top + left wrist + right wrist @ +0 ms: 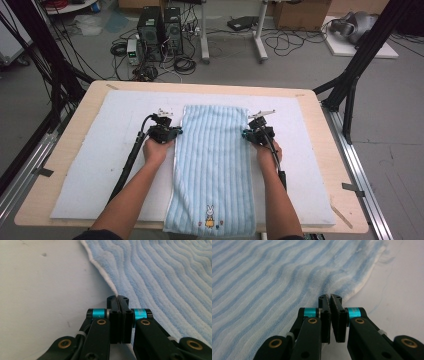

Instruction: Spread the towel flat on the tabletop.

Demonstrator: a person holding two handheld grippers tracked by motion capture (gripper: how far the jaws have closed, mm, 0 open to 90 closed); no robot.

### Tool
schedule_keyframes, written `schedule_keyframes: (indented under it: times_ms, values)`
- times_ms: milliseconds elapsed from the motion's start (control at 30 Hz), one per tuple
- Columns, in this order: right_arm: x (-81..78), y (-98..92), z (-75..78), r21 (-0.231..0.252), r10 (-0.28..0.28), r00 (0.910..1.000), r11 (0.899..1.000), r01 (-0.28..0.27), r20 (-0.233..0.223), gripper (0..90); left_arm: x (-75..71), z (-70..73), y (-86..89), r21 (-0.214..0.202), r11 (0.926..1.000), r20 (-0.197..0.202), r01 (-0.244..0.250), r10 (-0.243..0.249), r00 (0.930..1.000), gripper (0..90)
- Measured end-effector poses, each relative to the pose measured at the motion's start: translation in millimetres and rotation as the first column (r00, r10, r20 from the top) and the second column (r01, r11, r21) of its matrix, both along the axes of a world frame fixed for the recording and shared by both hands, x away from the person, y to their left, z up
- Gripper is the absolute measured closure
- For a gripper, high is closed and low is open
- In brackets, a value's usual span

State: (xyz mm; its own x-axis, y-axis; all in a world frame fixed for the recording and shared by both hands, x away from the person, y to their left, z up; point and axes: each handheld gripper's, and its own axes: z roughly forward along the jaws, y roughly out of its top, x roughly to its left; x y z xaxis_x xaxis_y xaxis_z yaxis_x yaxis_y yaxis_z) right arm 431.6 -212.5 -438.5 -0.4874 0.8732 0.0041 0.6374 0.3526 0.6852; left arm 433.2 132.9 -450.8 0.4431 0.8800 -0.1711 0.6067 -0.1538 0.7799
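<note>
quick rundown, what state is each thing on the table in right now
towel: spread flat lengthwise, near end hanging over the table edge, rabbit picture facing up
left gripper: shut on the towel's left edge
right gripper: shut on the towel's right edge
white mat: lying flat under the towel

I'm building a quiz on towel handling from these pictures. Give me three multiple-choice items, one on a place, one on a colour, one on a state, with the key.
1. Where does the rabbit picture sit on the towel?
A. the near end
B. the far end
C. the middle

2. What colour is the towel?
A. red
B. light blue
C. green

3. How do the left gripper and right gripper stand?
A. both wide open above the towel
B. shut on the towel's two long edges
C. lying loose on the floor

Key: A, the high view shows it by the table's near edge; B, pale blue stripes; B, each pair of jaws is pinched on an edge.
</note>
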Motion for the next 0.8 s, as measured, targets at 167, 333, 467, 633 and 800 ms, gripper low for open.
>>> schedule_keyframes:
  times_ms: [167, 333, 467, 633, 800]
  values:
    - [17.7, 8.6, -4.4, 0.028, -0.054, 0.9977, 0.998, 0.053, 0.04, 86.5, 11.2, -0.7, 5.3, -0.018, 0.9981, 0.015, -0.058, 0.058, 0.9982, 88.2]
    - [21.2, 7.5, -4.8, 0.034, -0.081, 0.9955, 0.996, 0.079, 0.05, 73.1, 12.9, -0.8, 13.5, -0.046, 0.9979, -0.003, -0.046, 0.046, 0.9989, 63.9]
    - [11.1, -3.5, 4.9, 0.051, -0.094, 0.9935, 0.995, 0.091, 0.064, 62.9, 4.7, -0.3, 24.3, -0.072, 0.9972, 0.007, -0.018, 0.019, 0.9998, 55.4]
    - [-12.6, -14.8, 16.4, 0.096, -0.081, 0.9925, 0.993, 0.072, 0.092, 53.7, -14.4, 1.5, 29.8, -0.098, 0.9945, 0.014, 0.036, -0.035, 0.9993, 51.0]
    - [-46.5, -15.9, 19.9, 0.092, -0.036, 0.9937, 0.995, 0.026, 0.106, 50.7, -42.0, 3.8, 32.1, -0.103, 0.99, -0.005, 0.097, -0.098, 0.9952, 49.5]
